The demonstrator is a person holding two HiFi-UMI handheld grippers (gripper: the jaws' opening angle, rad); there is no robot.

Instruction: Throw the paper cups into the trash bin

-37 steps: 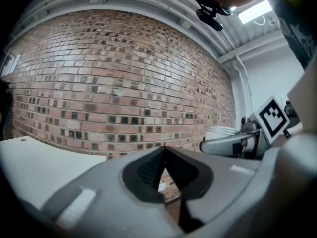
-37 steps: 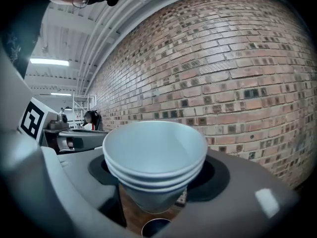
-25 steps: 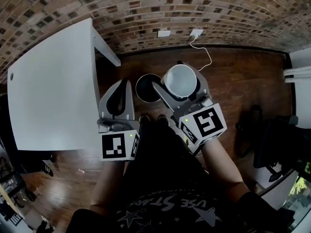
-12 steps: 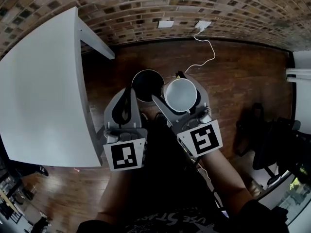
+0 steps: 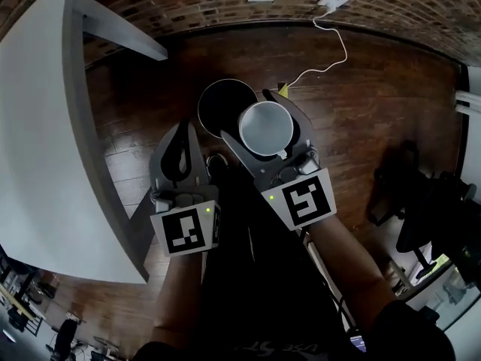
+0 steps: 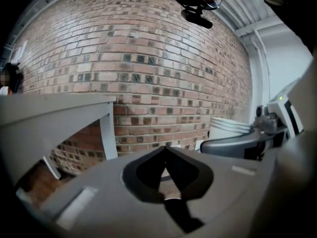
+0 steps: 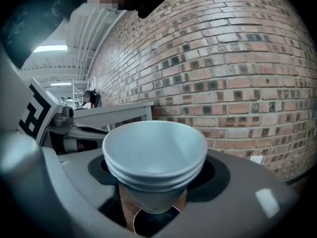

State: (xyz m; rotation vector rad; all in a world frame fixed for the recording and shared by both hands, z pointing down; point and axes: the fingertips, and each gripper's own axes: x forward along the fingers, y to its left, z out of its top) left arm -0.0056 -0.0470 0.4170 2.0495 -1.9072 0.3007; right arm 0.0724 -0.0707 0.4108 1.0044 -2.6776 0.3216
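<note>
A stack of white paper cups (image 5: 266,128) sits upright between the jaws of my right gripper (image 5: 252,119), which is shut on it. In the head view the stack overlaps the right rim of the round black trash bin (image 5: 222,104) on the floor. In the right gripper view the cups (image 7: 154,155) fill the middle, and the bin's dark opening (image 7: 151,223) shows just beneath them. My left gripper (image 5: 184,128) hangs beside the bin's left side, shut and holding nothing; its tips (image 6: 166,150) meet.
A white table (image 5: 37,126) stands at the left with its leg (image 5: 120,30) near the brick wall. A white cable (image 5: 331,43) runs from a wall socket across the wooden floor. Dark chairs (image 5: 421,201) stand at the right.
Both grippers have come closer to the bin. The cup stack, earlier right of the bin, now overlaps its right rim. The table has slid further left in view.
</note>
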